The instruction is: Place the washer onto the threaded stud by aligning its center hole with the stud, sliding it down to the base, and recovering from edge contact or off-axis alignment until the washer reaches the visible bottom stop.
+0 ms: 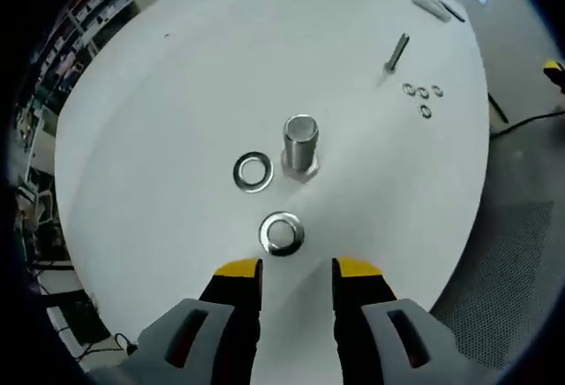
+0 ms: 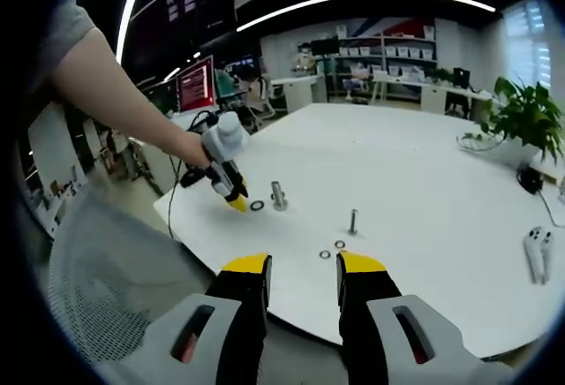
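Observation:
A short, thick threaded stud (image 1: 300, 145) stands upright on the white round table (image 1: 177, 94). One steel washer (image 1: 253, 171) lies flat just to its left, and a second washer (image 1: 282, 233) lies closer to me. My left gripper (image 1: 297, 270) hovers open over the table edge, its yellow tips just short of the closer washer and holding nothing. In the right gripper view, a person's hand holds that left gripper (image 2: 237, 201) beside a washer (image 2: 257, 206) and the stud (image 2: 279, 196). My right gripper (image 2: 304, 266) is open and empty, well back from the table (image 2: 424, 182).
A slim bolt (image 1: 396, 52) stands further out on the table, with several small washers (image 1: 422, 95) beside it. White controllers (image 2: 537, 252) lie at the right edge, with a potted plant (image 2: 528, 120) behind them. A mesh chair back (image 2: 97, 297) is at the lower left.

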Action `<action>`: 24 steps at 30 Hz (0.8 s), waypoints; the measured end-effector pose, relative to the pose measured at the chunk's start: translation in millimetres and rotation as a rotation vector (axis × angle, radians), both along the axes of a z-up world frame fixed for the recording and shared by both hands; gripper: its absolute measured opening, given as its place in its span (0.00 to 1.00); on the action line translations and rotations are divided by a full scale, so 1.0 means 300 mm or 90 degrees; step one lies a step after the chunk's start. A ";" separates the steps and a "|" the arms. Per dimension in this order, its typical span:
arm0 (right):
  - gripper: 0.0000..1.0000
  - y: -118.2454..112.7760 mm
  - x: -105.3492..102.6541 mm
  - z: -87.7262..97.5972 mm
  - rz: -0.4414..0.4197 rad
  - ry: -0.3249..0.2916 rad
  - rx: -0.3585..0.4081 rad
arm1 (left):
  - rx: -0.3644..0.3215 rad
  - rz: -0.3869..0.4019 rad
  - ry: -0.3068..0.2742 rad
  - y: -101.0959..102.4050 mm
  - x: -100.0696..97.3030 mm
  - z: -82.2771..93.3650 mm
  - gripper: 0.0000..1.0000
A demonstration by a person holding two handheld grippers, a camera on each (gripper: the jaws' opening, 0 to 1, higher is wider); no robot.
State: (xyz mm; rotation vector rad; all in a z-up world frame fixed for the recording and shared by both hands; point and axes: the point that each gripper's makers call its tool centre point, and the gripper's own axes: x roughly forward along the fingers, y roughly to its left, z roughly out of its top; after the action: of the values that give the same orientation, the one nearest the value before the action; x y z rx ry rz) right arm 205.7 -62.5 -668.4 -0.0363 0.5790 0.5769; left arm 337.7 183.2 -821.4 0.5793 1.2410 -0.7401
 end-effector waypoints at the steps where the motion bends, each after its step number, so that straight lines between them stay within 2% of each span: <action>1: 0.32 -0.001 0.001 0.000 -0.001 0.000 0.001 | 0.002 0.000 0.001 -0.005 0.010 -0.003 0.30; 8: 0.31 0.004 -0.004 -0.010 0.004 0.011 -0.002 | 0.024 0.016 -0.001 -0.001 0.065 -0.023 0.31; 10: 0.31 0.001 -0.002 -0.008 0.000 0.011 0.001 | 0.023 0.009 0.010 -0.012 0.061 -0.029 0.31; 13: 0.31 -0.002 0.000 -0.006 -0.004 0.009 0.004 | 0.032 -0.010 0.007 -0.021 0.068 -0.042 0.31; 15: 0.31 -0.005 0.000 -0.007 -0.007 0.011 0.004 | 0.044 -0.005 0.031 -0.019 0.048 -0.057 0.31; 16: 0.31 -0.005 0.000 -0.008 -0.007 0.012 0.004 | 0.064 0.001 0.053 -0.007 0.028 -0.068 0.33; 18: 0.31 -0.004 -0.001 -0.010 -0.007 0.017 0.005 | 0.054 -0.018 0.033 -0.023 0.039 -0.066 0.32; 20: 0.31 -0.004 -0.002 -0.011 -0.007 0.017 0.004 | 0.055 -0.003 0.038 -0.023 0.047 -0.067 0.31; 24: 0.31 -0.005 0.001 -0.009 -0.009 0.015 0.005 | 0.054 -0.014 0.043 -0.020 0.042 -0.063 0.31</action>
State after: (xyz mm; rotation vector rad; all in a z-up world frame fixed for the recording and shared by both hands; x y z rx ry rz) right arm 206.0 -64.1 -671.3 -0.0179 0.5989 0.5661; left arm 350.4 177.1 -840.4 0.6418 1.3357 -0.7338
